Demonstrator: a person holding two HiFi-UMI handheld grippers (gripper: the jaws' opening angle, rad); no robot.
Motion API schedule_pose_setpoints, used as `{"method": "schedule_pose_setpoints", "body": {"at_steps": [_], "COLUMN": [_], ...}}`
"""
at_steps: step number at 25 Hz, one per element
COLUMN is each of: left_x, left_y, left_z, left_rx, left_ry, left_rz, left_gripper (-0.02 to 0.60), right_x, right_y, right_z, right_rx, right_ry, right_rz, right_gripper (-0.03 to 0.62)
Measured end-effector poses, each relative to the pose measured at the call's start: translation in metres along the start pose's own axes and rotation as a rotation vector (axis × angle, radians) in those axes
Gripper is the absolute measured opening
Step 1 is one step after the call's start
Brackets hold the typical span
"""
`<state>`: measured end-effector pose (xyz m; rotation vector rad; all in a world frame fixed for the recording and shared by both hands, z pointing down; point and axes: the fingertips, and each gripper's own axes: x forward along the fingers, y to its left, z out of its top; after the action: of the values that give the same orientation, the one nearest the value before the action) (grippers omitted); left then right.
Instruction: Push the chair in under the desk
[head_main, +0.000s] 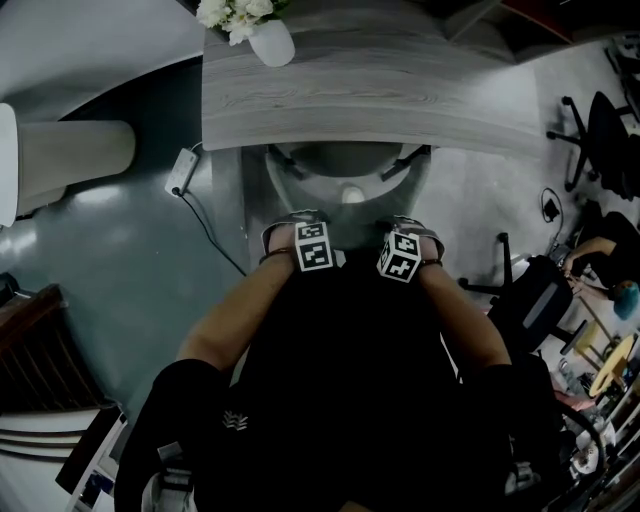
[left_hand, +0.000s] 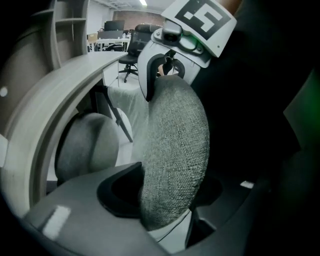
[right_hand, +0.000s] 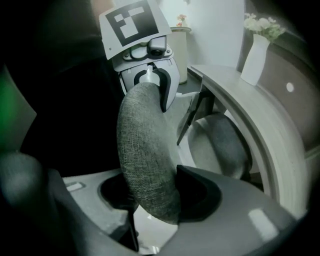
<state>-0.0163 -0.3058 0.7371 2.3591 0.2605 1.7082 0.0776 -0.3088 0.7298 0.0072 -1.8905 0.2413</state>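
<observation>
Open office with a grey floor (head_main: 120, 260); ahead, a curved wood-grain desk (head_main: 400, 95) carrying a white vase (head_main: 272, 42) of flowers near its left end. Tucked close under that desk: the chair (head_main: 345, 180), with seat (left_hand: 87, 150) beneath the top and backrest (left_hand: 175, 135) just short of the edge, right in front of the person. Straddling the backrest's top rim, side by side and near each other: left tool (left_hand: 169, 197) and right tool (right_hand: 157, 196), both pointing steeply down. Both released, jaws standing apart with the grey fabric rim between them and no squeeze apparent. Judged from the look: padded woven fabric over a stiff shell, soft enough to give a little under a pad, rough enough not to slip, in no way fragile. Probably fairly heavy as a whole; base out of view, so no telling whether on castors or feet. Best taken at the top rim of the backrest, one tool either side of centre, pushing evenly to avoid swivelling or skewing against the desk. Little travel left, to judge by the seat's place beneath the top.
</observation>
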Motion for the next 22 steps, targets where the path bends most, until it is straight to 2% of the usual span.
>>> {"method": "schedule_pose_setpoints", "body": {"at_steps": [3, 4, 7, 9, 11, 16, 17, 19, 22], "left_x": [0.001, 0.000, -0.008, -0.018, -0.030, -0.056, -0.063, -0.084, -0.116], "left_y": [-0.001, -0.001, -0.005, -0.008, -0.008, -0.004, -0.003, 0.007, 0.038], "left_z": [-0.001, -0.001, 0.002, 0.004, 0.004, 0.008, 0.011, 0.025, 0.046], "left_rx": [0.001, 0.004, 0.007, -0.018, -0.030, 0.004, -0.017, -0.079, -0.138], "left_ry": [0.006, 0.009, -0.005, -0.038, -0.063, -0.110, -0.135, -0.233, -0.381], "left_rz": [-0.073, -0.085, -0.107, -0.138, -0.165, -0.195, -0.211, -0.202, -0.080], "left_gripper": [0.324, 0.327, 0.291, 0.262, 0.258, 0.258, 0.246, 0.166, 0.069], "right_x": [0.000, -0.001, -0.006, -0.012, -0.021, -0.049, -0.057, -0.073, -0.094], "right_y": [0.005, 0.005, 0.007, 0.008, 0.009, 0.007, 0.002, -0.011, -0.041], "right_z": [0.002, 0.003, 0.004, 0.004, 0.003, 0.001, 0.007, 0.024, 0.042], "right_rx": [-0.004, -0.009, -0.026, -0.029, -0.013, 0.072, 0.091, 0.143, 0.227], "right_ry": [0.023, 0.028, 0.047, 0.059, 0.064, 0.049, 0.014, -0.092, -0.234], "right_rz": [0.089, 0.113, 0.170, 0.199, 0.235, 0.329, 0.337, 0.331, 0.248], "right_gripper": [0.214, 0.220, 0.229, 0.229, 0.229, 0.229, 0.229, 0.229, 0.227]}}
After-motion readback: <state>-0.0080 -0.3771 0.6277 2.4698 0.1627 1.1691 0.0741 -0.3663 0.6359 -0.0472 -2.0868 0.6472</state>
